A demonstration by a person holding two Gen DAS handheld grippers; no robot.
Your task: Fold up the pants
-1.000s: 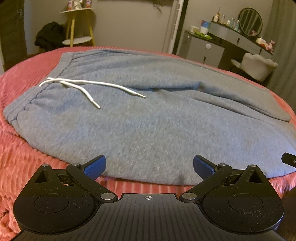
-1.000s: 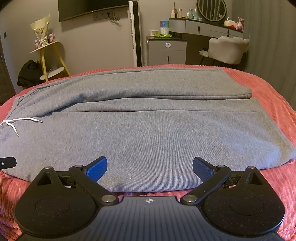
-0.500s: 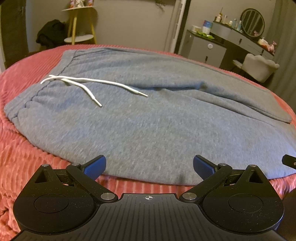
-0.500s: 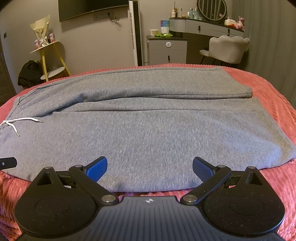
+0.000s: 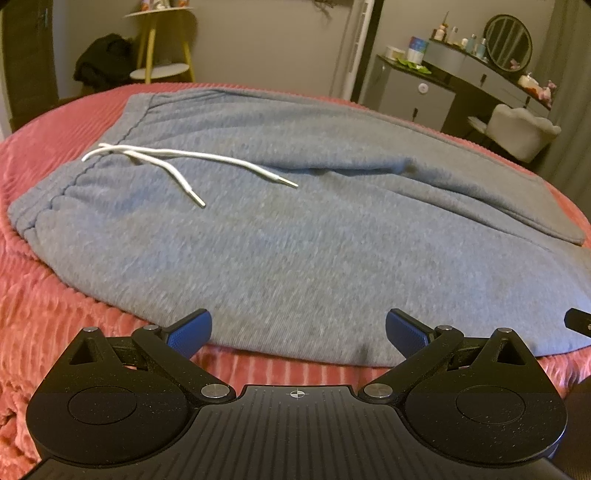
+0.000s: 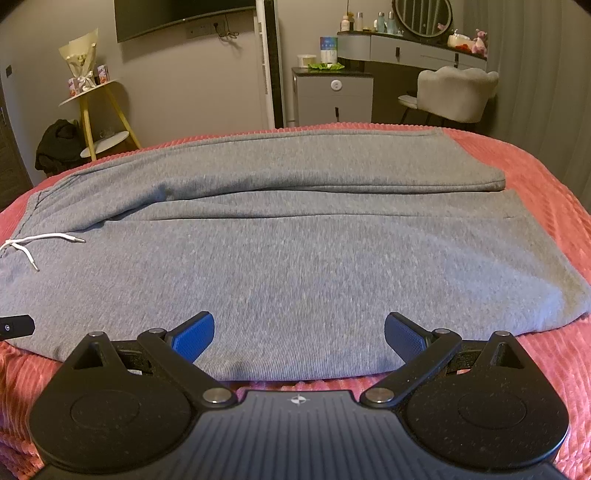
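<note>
Grey sweatpants [image 5: 295,236] lie flat across a red ribbed bedspread [image 5: 44,332], waistband to the left, legs to the right; they also show in the right wrist view [image 6: 295,266]. A white drawstring [image 5: 177,162] lies loose on the waist end and shows in the right wrist view [image 6: 33,245] too. My left gripper [image 5: 298,330] is open and empty, at the near edge of the pants below the waist part. My right gripper [image 6: 299,332] is open and empty, at the near edge of the leg part. The far leg overlaps the near one.
Beyond the bed stand a yellow-legged side table [image 6: 96,110] with dark clothes beside it, a grey cabinet [image 6: 332,96], a vanity with a round mirror [image 6: 423,14] and a pale chair [image 6: 454,92]. The bedspread [image 6: 535,177] extends past the cuffs on the right.
The left wrist view has shifted slightly, with the pants sitting a little lower in frame. The right gripper has barely moved. Both grippers stay open.
</note>
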